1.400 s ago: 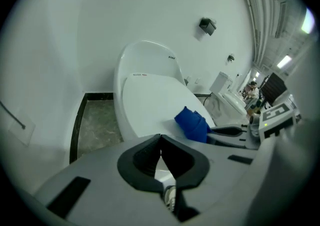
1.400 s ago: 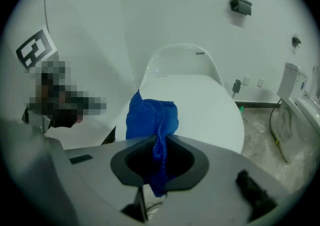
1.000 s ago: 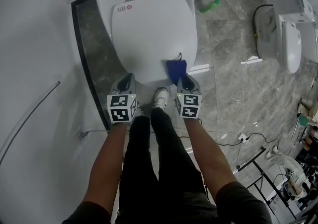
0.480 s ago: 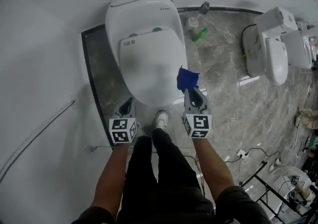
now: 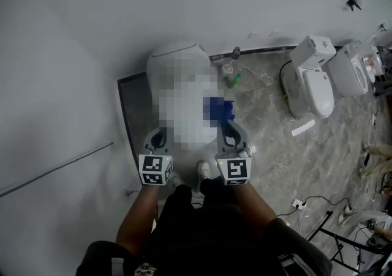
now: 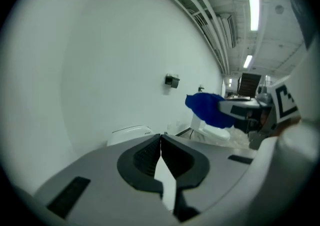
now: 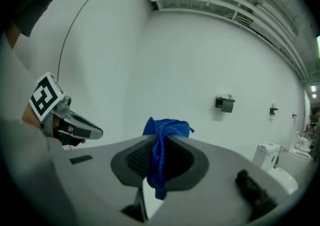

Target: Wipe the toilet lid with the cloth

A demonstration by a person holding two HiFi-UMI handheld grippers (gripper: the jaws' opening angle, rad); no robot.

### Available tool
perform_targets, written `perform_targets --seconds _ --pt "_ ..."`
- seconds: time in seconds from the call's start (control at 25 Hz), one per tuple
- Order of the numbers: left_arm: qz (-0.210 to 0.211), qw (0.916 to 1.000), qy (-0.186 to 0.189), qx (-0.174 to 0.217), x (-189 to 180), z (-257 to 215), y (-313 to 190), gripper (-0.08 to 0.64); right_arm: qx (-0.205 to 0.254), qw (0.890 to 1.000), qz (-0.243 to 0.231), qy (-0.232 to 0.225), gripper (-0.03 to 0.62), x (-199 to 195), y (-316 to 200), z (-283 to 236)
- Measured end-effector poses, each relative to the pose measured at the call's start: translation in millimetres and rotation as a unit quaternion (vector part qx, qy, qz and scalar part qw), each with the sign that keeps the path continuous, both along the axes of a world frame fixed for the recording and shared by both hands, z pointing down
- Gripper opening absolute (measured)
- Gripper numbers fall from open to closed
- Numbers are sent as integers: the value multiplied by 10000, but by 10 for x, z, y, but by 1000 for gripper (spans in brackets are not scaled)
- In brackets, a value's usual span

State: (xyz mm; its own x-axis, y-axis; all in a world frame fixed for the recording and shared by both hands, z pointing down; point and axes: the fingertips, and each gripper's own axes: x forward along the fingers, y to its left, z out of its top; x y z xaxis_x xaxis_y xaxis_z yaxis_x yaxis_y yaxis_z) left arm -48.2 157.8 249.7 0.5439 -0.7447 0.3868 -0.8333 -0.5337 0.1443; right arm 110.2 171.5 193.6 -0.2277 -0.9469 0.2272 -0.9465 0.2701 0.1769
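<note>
Right gripper (image 7: 160, 139): I am clamping its jaws on a crumpled blue terry cloth (image 7: 166, 126). The cloth is bunching out above the fingertips and trailing down in a tail between the black ribbed pads (image 7: 139, 159). Nothing else is sitting in that grip.

Left gripper (image 6: 161, 139): its jaws are meeting tip to tip, fully closed, with nothing between them.

From the head view, I am holding both grippers side by side out in front of me, their marker cubes facing up, the two well apart from each other. My white shoe (image 5: 204, 169) is showing between them, down on the floor.

The cloth is hanging in the air at the tip of the right gripper, in line with the front right side of the rounded white ceramic toilet (image 5: 177, 54) below. It is not touching the toilet. I cannot make out the lid surface itself from the head view.

Both gripper views are looking mostly at the plain white wall (image 7: 200, 59), where a small black wall-mounted holder (image 7: 225, 103) is sitting.

Surroundings: a green plastic bottle (image 5: 231, 80) is lying on the grey marble-patterned floor (image 5: 269, 140) just right of the toilet, near the wall. Another white toilet (image 5: 312, 85) is standing farther right.
</note>
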Motion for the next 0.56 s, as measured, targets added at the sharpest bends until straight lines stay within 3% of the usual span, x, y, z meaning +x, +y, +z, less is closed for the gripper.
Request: perform_targets --seconds 0.12,0.2,0.56 --pt "70 9987 497 -91 115 -314 177 12 -82 9998 -122 -160 52 -102 117 -209" --pt "96 9980 621 -29 231 -498 299 12 27 9993 -327 -167 52 -166 196 -411" --pt "-113 9989 257 369 841 -943 548 12 311 9963 -753 -274 52 215 380 -858"
